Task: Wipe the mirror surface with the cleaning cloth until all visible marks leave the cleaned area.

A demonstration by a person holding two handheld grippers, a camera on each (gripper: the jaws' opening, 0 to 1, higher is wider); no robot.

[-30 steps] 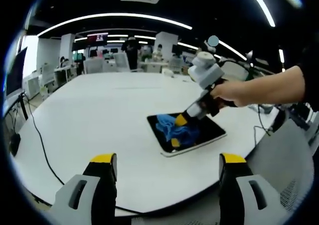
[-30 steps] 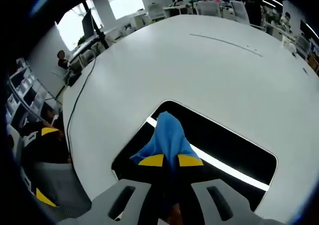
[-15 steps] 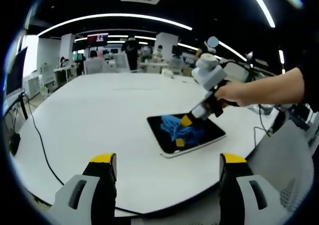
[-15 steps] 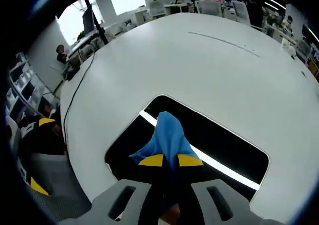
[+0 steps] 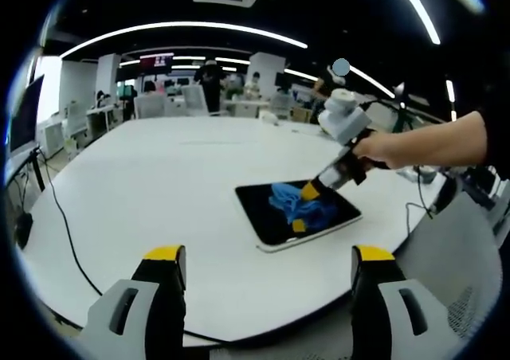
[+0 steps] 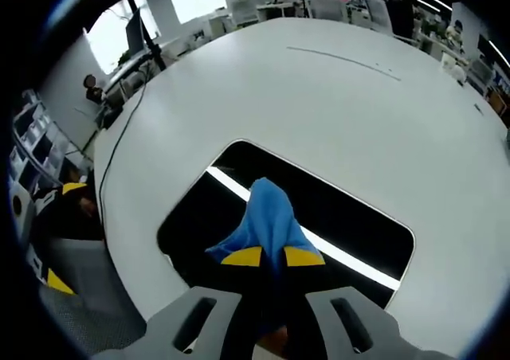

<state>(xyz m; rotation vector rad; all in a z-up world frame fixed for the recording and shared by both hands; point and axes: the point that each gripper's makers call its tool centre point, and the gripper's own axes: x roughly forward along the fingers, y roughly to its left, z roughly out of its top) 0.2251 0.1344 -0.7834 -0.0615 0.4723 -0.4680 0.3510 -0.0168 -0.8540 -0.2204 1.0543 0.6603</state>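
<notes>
So the mirror [image 5: 296, 215] is lying flat on the big white bench [image 5: 159, 185], near the bench edge closest to me, and everything here hangs off that mirror. My right claw [image 6: 273, 256] is clamped on the blue cleaning cloth [image 6: 267, 217], jaws together with the cloth bunched between the yellow tips and spilling forward onto the glass. I'm holding it pinched like that so there's a loose wad out front to drag across the surface instead of the hard jaw tips scraping it.

From the left gripper view you can see the same claw coming down at an angle onto the mirror's far-right part, with the cloth spread on the glass under it. The tilt lets me press down while pushing sideways.

My left claw [image 5: 267, 256] hangs back on the near side of the mirror, well apart from it, jaws wide apart and holding nothing. It's basically just watching, which keeps the whole mirror and cloth in sight.

The glass reflects a bright ceiling light strip as a white streak across it, so I honestly can't tell from here whether any marks are left. My guess is the wiping is mid-way, with the mirror's near-left part not under the cloth yet.
</notes>
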